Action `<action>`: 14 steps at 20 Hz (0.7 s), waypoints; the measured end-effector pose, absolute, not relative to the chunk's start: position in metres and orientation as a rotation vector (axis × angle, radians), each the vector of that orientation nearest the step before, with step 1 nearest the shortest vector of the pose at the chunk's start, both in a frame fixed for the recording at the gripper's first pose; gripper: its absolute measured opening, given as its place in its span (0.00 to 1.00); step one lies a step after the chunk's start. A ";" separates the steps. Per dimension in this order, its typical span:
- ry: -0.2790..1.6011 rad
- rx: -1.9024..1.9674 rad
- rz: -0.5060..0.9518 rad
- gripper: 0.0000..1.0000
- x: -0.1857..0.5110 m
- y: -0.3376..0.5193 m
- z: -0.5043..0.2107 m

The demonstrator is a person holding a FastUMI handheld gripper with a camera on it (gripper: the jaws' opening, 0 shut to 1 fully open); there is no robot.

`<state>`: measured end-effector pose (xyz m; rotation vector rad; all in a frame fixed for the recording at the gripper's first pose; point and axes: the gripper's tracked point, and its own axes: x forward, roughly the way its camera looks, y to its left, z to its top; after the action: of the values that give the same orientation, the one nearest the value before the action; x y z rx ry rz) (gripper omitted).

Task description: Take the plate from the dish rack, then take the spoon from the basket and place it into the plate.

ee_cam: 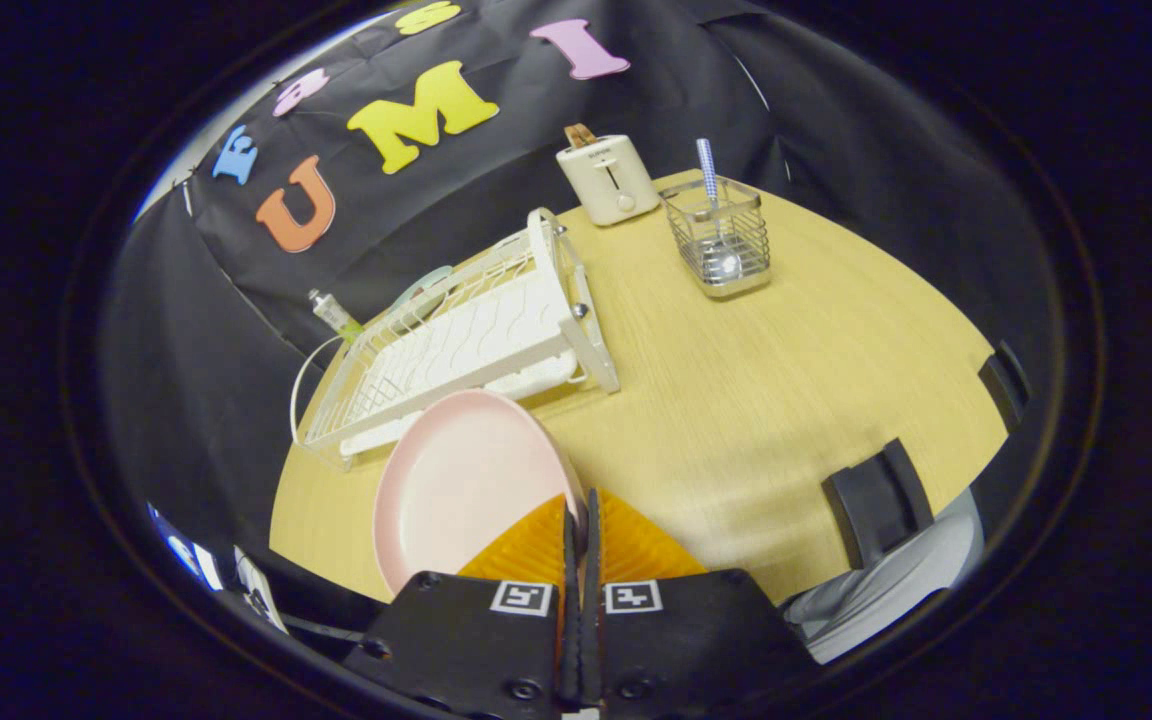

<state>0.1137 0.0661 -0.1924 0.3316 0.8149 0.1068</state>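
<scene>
The gripper (581, 515) is clenching the pink plate's (461, 480) rim between its fingers, with the white dish rack (466, 335) lying just beyond.

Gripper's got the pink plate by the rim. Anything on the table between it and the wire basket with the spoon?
Nothing visible. The gripper is shut on the round pink plate, just off the white wire dish rack. Bare wooden table runs to the wire basket with the blue-handled spoon; the white toaster stands beside it.
</scene>
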 end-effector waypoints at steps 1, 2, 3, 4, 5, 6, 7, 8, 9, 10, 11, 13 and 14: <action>0.818 0.318 0.086 0.06 0.115 0.061 -0.199; 0.821 0.303 0.072 0.06 0.117 0.059 -0.204; 0.816 0.297 0.071 0.06 0.117 0.059 -0.203; 0.812 0.294 0.078 0.06 0.118 0.061 -0.206; 0.810 0.291 0.082 0.06 0.119 0.062 -0.206; 0.804 0.289 0.087 0.07 0.121 0.062 -0.208; 0.799 0.292 0.087 0.07 0.122 0.061 -0.208; 0.790 0.295 0.086 0.09 0.123 0.061 -0.208; 0.778 0.290 0.086 0.09 0.125 0.061 -0.207; 0.763 0.282 0.089 0.10 0.125 0.058 -0.204; 0.744 0.260 0.083 0.15 0.130 0.057 -0.204; 0.694 0.197 0.047 0.54 0.136 0.044 -0.198; 0.669 0.166 0.033 0.73 0.138 0.038 -0.192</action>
<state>0.1377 0.0384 -0.1920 0.1662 0.6688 0.0326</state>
